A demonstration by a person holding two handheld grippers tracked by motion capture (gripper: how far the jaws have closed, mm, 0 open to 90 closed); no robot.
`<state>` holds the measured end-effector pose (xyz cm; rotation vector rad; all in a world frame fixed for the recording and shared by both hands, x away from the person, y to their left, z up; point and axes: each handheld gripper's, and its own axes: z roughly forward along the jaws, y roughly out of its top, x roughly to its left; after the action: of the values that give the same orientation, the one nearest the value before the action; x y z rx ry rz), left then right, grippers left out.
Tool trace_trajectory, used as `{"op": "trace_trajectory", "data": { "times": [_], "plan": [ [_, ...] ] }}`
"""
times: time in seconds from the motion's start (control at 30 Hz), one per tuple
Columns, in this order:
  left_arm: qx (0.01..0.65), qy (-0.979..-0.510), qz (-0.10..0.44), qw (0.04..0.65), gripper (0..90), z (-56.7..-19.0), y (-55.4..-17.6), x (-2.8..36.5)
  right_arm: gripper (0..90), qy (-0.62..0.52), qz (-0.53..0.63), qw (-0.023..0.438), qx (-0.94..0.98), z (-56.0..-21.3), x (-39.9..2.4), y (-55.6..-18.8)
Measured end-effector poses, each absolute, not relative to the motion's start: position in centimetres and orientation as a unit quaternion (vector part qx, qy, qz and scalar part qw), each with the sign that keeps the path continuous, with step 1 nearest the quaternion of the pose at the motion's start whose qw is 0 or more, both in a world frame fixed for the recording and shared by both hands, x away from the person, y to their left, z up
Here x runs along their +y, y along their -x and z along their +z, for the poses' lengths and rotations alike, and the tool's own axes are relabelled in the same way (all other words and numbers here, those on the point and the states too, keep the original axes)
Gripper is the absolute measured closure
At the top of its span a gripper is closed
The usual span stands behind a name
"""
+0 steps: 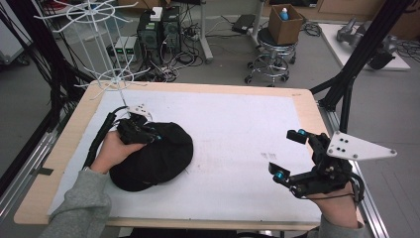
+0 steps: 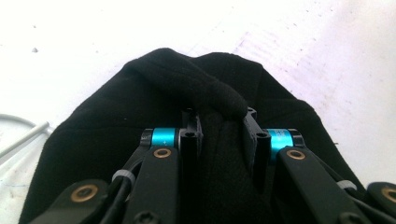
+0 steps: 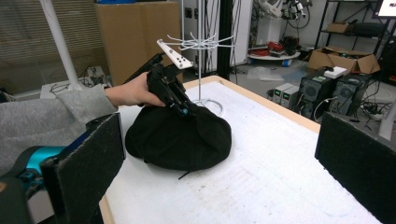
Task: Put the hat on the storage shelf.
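A black fabric hat (image 1: 161, 158) lies crumpled on the left half of the white mat (image 1: 237, 124). My left gripper (image 1: 148, 135) presses down onto its top, shut on a raised fold of the cloth. In the left gripper view the fold (image 2: 219, 100) bulges up between the two close jaws of the left gripper (image 2: 219, 122), with the hat (image 2: 93, 126) spreading around them. The right gripper view shows the left gripper (image 3: 180, 106) and the hand behind it on top of the hat (image 3: 187, 137). My right gripper (image 1: 288, 154) hovers near the table's right edge, open, with nothing between its wide-apart pads (image 3: 88, 158).
A white wire display stand (image 1: 106, 44) rises from the table's far left corner, just behind the hat, and its pole and arms (image 3: 198, 44) stand beyond the left gripper. Past the table are a stool carrying a cardboard box (image 1: 283, 25) and computer towers (image 1: 158, 29).
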<state>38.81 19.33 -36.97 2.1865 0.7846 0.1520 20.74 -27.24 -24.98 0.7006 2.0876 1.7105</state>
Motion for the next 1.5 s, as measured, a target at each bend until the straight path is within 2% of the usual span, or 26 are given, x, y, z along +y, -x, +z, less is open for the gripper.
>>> {"op": "trace_trajectory", "data": {
  "times": [0.47, 1.0, 1.5],
  "plan": [
    [0.303, -0.845, 0.038, 0.439, 74.0, -35.3, -37.8, 20.1, 0.7, -0.250, 0.602, 0.175, 0.738, -25.1, -27.1, -20.9],
    [0.235, -0.858, 0.002, 0.458, 74.1, -31.5, -34.7, 21.5, 0.8, -0.259, 0.597, 0.162, 0.742, -25.2, -26.5, -21.3],
    [0.194, -0.850, 0.030, 0.489, 74.3, -26.4, -31.0, 23.5, 0.8, -0.268, 0.596, 0.160, 0.739, -25.4, -26.6, -21.6]
  ]
}}
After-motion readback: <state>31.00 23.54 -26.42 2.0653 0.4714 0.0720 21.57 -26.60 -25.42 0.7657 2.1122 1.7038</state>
